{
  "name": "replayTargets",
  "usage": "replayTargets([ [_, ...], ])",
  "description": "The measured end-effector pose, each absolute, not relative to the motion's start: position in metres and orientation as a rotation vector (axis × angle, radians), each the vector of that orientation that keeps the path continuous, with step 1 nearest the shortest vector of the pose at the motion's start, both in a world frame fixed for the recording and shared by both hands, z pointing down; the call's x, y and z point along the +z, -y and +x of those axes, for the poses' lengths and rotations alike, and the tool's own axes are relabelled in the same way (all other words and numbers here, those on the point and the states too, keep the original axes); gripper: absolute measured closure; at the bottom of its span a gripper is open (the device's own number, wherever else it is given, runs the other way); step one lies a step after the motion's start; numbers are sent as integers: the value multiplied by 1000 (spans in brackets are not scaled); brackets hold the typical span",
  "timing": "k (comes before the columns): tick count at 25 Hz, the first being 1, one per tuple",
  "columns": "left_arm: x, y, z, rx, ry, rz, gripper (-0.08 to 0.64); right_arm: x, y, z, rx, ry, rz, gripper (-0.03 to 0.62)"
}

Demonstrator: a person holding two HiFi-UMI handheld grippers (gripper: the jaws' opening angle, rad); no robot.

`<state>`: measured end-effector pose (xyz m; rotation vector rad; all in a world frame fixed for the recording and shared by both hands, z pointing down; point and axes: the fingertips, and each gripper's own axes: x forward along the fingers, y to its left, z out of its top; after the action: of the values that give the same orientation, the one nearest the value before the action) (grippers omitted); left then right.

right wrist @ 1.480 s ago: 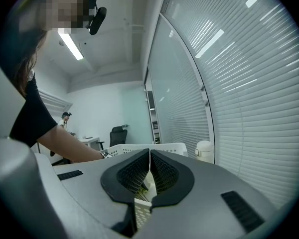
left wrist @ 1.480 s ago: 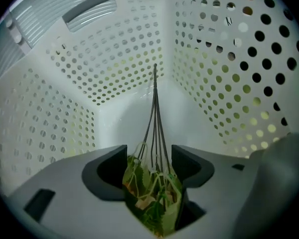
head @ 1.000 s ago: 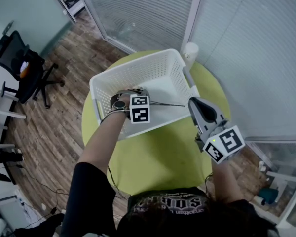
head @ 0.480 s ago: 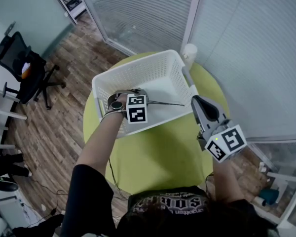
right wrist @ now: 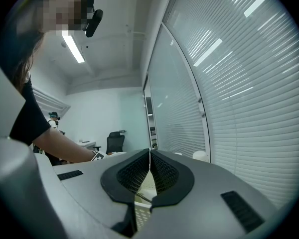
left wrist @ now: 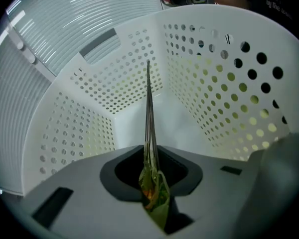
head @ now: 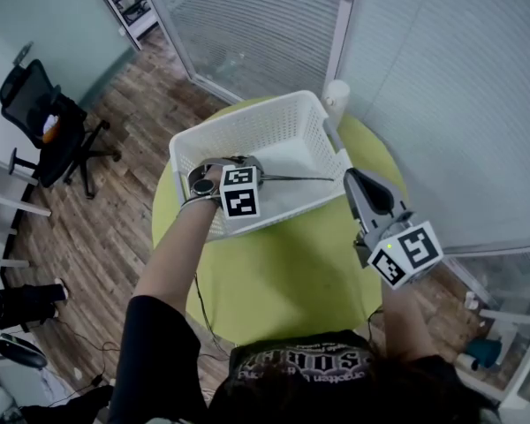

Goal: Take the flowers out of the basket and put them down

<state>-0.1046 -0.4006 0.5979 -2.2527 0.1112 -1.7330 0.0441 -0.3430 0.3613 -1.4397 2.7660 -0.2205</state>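
The flowers (left wrist: pixel 148 108) are a thin bunch of dark stems with green and orange at the gripped end. My left gripper (left wrist: pixel 150 158) points steeply down into the white perforated basket (left wrist: pixel 229 98). Its jaws have just been closing and now pinch the bunch. In the head view the left gripper (head: pixel 254 173) is over the basket's (head: pixel 247 117) near side. From it the flowers' stems (head: pixel 300 178) stick out to the right, level, above the basket floor. My right gripper (head: pixel 353 180) hangs shut and empty just right of the basket, pointing level; its jaws (right wrist: pixel 149 156) meet.
The basket stands on a round green table (head: pixel 283 281). A white cylinder (head: pixel 338 91) stands at the table's far edge behind the basket. Glass walls with blinds close off the back and right. A black office chair (head: pixel 44 117) is on the wooden floor at the left.
My left gripper has risen a little inside the basket with the stems in it. The right gripper has lifted slightly and stays shut.
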Motion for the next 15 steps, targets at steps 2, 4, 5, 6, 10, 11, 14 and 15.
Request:
replayTargets([
  [2, 592, 398, -101, -1718, -125, -2263, 483, 357, 340, 44, -211, -2763, -1437, 563],
  [4, 587, 396, -99, -1709, -148, -2274, 485, 354, 338, 44, -201, -2761, -1433, 563],
  [5, 584, 395, -98, -1705, -164, -2280, 486, 352, 337, 43, -196, -2759, -1431, 563],
  [6, 581, 395, -98, -1699, -182, -2288, 488, 351, 336, 44, -191, -2758, -1430, 563],
  [10, 565, 395, -95, -1640, -274, -2343, 491, 346, 330, 44, -178, -2751, -1426, 563],
  [11, 559, 395, -95, -1620, -305, -2357, 492, 345, 329, 44, -176, -2749, -1424, 563],
  [14, 543, 395, -92, -1551, -406, -2436, 492, 342, 325, 45, -169, -2743, -1421, 563],
  [15, 537, 395, -90, -1527, -435, -2462, 491, 340, 324, 45, -164, -2741, -1420, 563],
])
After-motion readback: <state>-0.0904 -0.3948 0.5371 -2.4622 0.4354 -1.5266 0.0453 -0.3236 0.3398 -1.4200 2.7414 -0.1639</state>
